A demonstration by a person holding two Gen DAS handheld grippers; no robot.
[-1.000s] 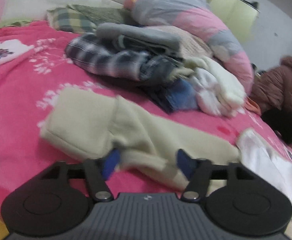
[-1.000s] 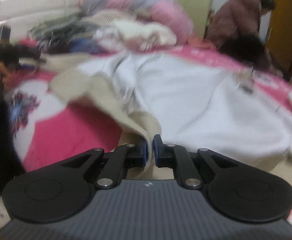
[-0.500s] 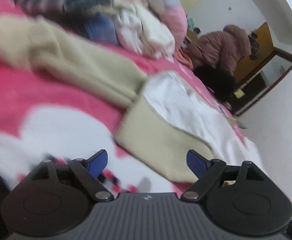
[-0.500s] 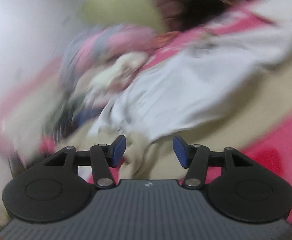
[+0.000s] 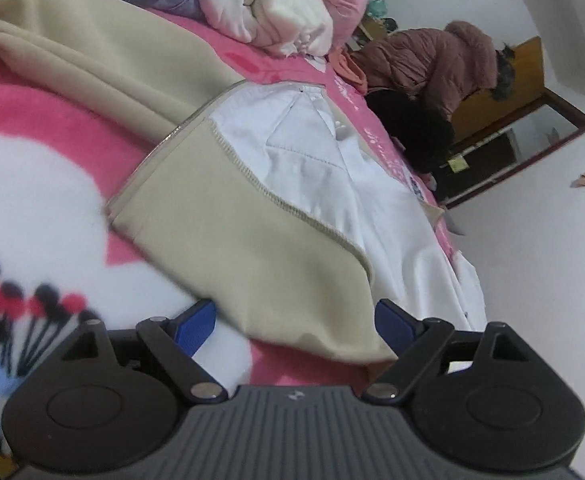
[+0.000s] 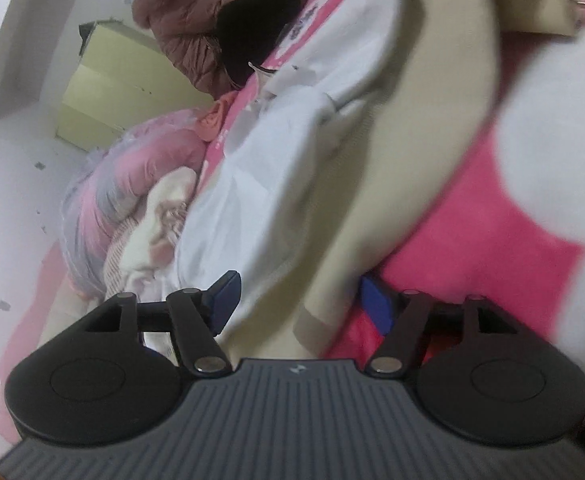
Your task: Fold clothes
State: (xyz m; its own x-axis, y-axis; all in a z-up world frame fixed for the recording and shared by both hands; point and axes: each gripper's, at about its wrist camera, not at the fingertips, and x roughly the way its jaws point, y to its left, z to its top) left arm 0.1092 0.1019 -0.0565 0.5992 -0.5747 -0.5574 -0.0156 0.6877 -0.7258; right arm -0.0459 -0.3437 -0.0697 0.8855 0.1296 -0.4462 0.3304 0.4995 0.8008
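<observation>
A beige jacket (image 5: 232, 216) with a white lining (image 5: 332, 168) lies spread on the pink flowered blanket (image 5: 44, 120). My left gripper (image 5: 296, 324) is open, its blue pads on either side of the jacket's near beige corner. In the right wrist view the same jacket (image 6: 392, 184) runs away from me, white lining (image 6: 276, 184) on the left, beige on the right. My right gripper (image 6: 304, 300) is open, and the jacket's edge lies between its blue pads. The right view is tilted and blurred.
A heap of clothes (image 5: 268, 8) and a pink and grey quilt (image 6: 124, 184) sit at the far end of the bed. A person in a brown padded coat (image 5: 436, 64) bends beside the bed near a wooden door (image 5: 524, 92). A yellow cupboard (image 6: 112, 92) stands by the wall.
My right gripper was shut on the beige edge a second ago and is now open. My left gripper moved from the sleeve to the jacket's corner, and both views have tilted.
</observation>
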